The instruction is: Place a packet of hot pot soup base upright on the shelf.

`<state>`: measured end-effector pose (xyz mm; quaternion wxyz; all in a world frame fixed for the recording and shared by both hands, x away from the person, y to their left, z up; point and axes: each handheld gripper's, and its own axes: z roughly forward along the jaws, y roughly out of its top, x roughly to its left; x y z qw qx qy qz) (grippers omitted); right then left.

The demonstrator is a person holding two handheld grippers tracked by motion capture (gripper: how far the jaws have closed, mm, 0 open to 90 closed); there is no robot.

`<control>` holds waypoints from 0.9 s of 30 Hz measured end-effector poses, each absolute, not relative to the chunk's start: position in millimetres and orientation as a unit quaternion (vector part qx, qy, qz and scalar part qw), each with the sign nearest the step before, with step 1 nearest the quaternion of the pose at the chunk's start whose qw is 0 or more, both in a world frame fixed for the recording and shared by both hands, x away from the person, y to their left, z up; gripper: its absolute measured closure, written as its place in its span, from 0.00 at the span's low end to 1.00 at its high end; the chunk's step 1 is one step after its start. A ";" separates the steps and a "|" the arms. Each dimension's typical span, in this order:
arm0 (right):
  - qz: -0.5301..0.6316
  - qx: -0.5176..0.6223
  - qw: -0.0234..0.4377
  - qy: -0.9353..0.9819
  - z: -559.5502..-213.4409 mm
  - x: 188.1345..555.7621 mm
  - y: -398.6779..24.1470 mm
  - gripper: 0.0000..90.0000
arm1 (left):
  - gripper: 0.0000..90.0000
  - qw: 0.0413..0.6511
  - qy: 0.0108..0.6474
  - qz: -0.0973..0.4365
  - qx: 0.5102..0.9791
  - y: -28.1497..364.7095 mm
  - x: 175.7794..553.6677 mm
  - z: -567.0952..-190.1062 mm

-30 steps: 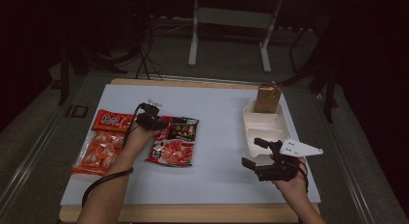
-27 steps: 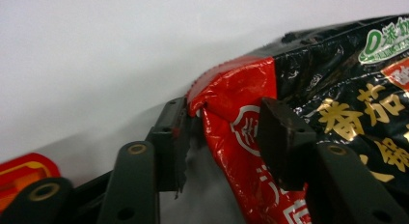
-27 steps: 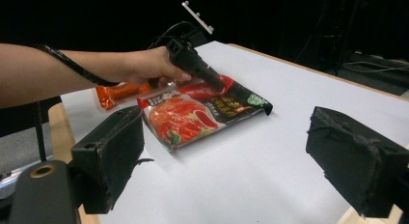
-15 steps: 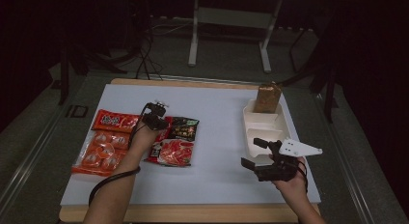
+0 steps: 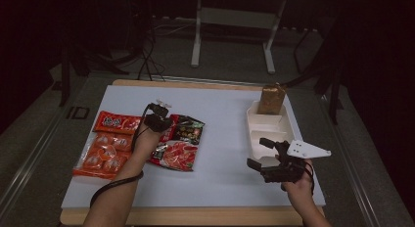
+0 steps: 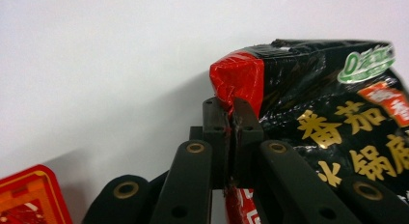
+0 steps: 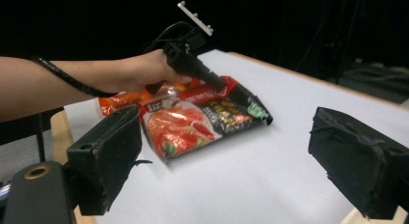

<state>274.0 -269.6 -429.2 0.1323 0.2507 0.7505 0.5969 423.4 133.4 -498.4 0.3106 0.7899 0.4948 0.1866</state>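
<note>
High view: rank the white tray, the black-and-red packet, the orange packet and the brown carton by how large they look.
1. White tray, largest, though the orange packet looks close to it, so their order is unsure.
2. Black-and-red packet, partly hidden by the left gripper that pinches its edge.
3. Brown carton, clearly smallest.

Middle of table (image 5: 225, 139) bare between black-red packet (image 5: 178, 141) and white tray (image 5: 266, 131): wide lane there. Left side crowded: orange bags (image 5: 103, 153), red pack (image 5: 117, 122), left forearm across them. Brown carton (image 5: 271, 99) blocks tray's far end. Right tongs (image 5: 264, 156) sit just beside tray's near edge. Far strip of table free.
</note>
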 end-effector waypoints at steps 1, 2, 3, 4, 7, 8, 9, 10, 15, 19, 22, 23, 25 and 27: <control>0.599 0.251 0.134 0.748 -428.6 274.1 -270.6 0.14 | 0.98 0.312 0.493 0.191 0.789 132.5 421.6 -495.8; 0.597 0.250 0.139 0.750 -428.3 274.6 -271.0 0.15 | 0.98 0.315 0.490 0.194 0.790 132.0 419.9 -493.1; 0.594 0.249 0.145 0.752 -428.2 275.0 -271.2 0.15 | 0.98 0.320 0.486 0.197 0.789 131.7 418.0 -490.4; 0.592 0.247 0.150 0.752 -428.2 275.1 -271.5 0.15 | 0.98 0.322 0.483 0.199 0.790 131.3 416.7 -488.2; 0.599 0.247 0.149 0.747 -428.0 275.0 -272.1 0.15 | 0.99 0.329 0.473 0.206 0.791 129.5 411.4 -478.9; 0.599 0.246 0.158 0.746 -427.4 274.4 -272.0 0.15 | 0.99 0.334 0.472 0.208 0.788 128.4 409.4 -476.3; 0.595 0.247 0.154 0.749 -426.6 274.6 -271.8 0.15 | 0.99 0.336 0.469 0.210 0.789 127.9 408.0 -474.2; 0.594 0.250 0.151 0.750 -426.2 274.6 -271.7 0.15 | 0.99 0.336 0.465 0.215 0.790 126.3 406.0 -471.5; 0.591 0.263 0.145 0.749 -426.1 274.0 -272.1 0.14 | 0.99 0.359 0.451 0.223 0.786 120.0 394.6 -457.1; 0.592 0.254 0.155 0.749 -424.9 273.4 -271.6 0.14 | 0.99 0.364 0.427 0.238 0.793 113.7 384.5 -447.4; 0.590 0.251 0.160 0.751 -423.4 272.3 -270.5 0.15 | 0.99 0.374 0.415 0.246 0.792 111.3 377.5 -442.7; 0.589 0.251 0.157 0.752 -423.2 272.4 -270.1 0.15 | 0.99 0.377 0.413 0.248 0.791 110.7 375.1 -441.4; 0.592 0.247 0.167 0.749 -423.1 271.7 -269.6 0.15 | 0.99 0.391 0.406 0.252 0.787 109.8 369.3 -439.2; 0.595 0.243 0.168 0.747 -422.6 271.5 -269.1 0.15 | 0.99 0.404 0.396 0.252 0.785 109.7 364.1 -436.5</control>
